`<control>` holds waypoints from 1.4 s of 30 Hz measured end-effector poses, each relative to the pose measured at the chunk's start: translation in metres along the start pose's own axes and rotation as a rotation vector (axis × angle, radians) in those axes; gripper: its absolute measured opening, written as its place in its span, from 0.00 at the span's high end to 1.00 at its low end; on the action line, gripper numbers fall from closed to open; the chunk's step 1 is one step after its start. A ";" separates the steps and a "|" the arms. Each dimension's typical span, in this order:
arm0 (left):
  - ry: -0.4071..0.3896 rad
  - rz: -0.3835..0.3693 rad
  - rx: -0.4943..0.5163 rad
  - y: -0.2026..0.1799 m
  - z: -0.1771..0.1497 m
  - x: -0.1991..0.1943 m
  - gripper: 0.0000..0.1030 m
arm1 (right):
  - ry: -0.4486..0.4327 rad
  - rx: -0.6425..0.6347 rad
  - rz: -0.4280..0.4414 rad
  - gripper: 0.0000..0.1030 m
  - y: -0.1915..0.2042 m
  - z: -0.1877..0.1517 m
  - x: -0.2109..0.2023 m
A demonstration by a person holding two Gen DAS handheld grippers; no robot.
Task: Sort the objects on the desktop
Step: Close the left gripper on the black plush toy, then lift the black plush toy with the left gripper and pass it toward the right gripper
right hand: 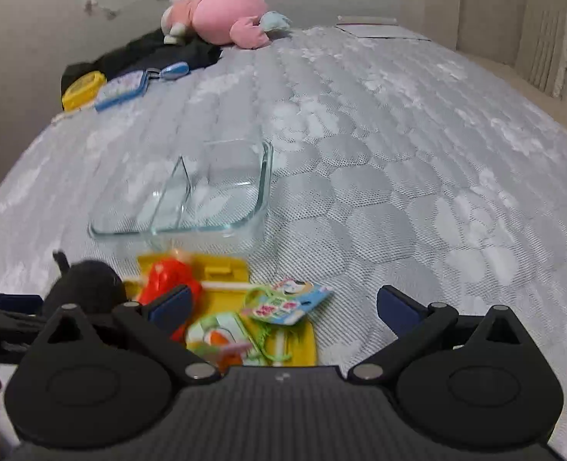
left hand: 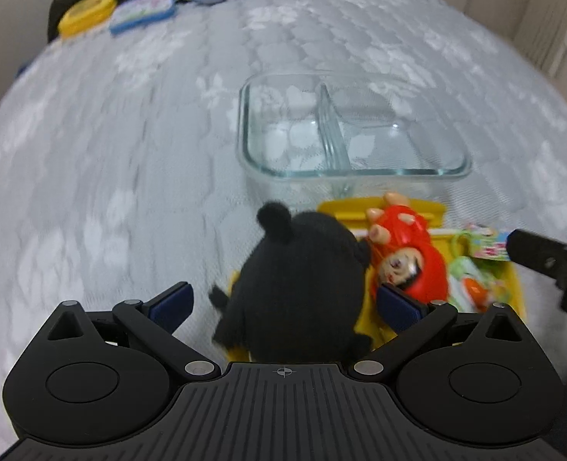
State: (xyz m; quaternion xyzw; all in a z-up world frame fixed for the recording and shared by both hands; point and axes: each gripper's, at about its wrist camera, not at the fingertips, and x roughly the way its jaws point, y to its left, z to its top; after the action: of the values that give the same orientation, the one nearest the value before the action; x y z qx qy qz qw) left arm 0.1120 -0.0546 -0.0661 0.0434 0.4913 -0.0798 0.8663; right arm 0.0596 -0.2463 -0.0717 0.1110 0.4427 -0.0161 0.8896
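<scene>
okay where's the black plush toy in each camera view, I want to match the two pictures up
Left wrist view: the black plush toy is bottom centre, between the open fingers of the left gripper, at the left end of the yellow tray.
Right wrist view: it is at the lower left, partly hidden behind the right gripper.
Shared landmark: the glass dish just beyond the tray.

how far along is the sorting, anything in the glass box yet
Nothing looks done: both compartments of the clear glass divided container look empty. In hand: the open left gripper brackets the black plush toy, jaws not closed on it. The right gripper is open over the yellow tray. Left: the plush, the red-hooded doll figure and the colourful packets all sit on the tray.
</scene>
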 end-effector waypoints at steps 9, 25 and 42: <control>0.031 -0.024 -0.006 0.000 -0.012 0.017 0.00 | 0.045 0.084 0.023 0.00 -0.017 0.006 0.022; 0.038 -0.060 -0.049 0.012 -0.011 0.008 0.21 | 0.099 0.092 0.015 0.00 -0.017 0.004 0.032; -0.153 -0.274 -0.184 0.035 0.082 -0.046 0.26 | 0.101 0.169 0.071 0.00 -0.027 0.007 0.026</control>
State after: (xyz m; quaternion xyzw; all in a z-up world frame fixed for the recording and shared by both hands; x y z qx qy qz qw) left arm 0.1640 -0.0286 0.0156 -0.1095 0.4305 -0.1550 0.8824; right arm 0.0774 -0.2726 -0.0931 0.2018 0.4799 -0.0162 0.8537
